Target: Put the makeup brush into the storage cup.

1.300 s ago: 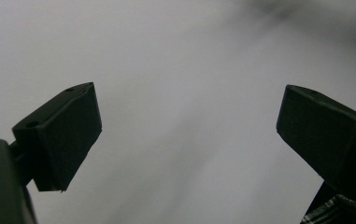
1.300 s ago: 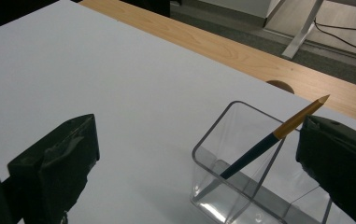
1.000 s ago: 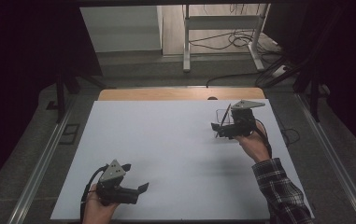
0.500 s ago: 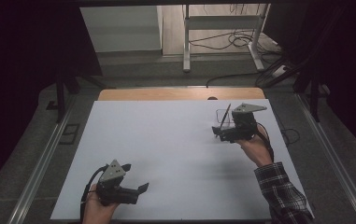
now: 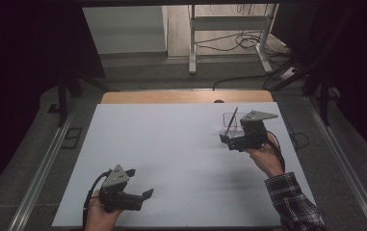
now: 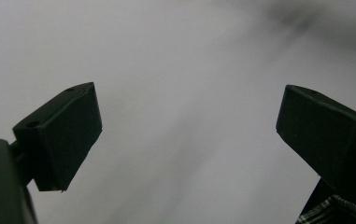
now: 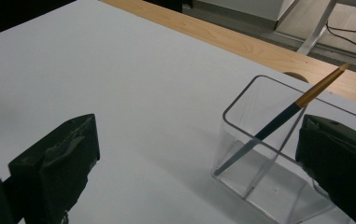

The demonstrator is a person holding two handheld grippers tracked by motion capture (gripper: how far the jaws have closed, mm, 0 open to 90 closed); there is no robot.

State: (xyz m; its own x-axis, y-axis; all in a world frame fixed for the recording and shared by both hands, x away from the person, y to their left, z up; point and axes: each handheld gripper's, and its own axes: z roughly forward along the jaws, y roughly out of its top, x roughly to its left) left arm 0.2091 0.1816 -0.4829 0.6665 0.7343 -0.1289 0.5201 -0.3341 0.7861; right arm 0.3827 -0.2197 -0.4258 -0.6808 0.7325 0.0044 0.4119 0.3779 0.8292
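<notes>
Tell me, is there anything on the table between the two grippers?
No. In the high view, only bare white table lies between the left gripper and the right gripper.

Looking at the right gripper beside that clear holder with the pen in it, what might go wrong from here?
The right gripper is open, with one jaw close against the clear holder; a sideways nudge could tip or slide it. The pen leans steeply, its top above the rim, so a jaw might catch it and flick it onto the white table.
</notes>
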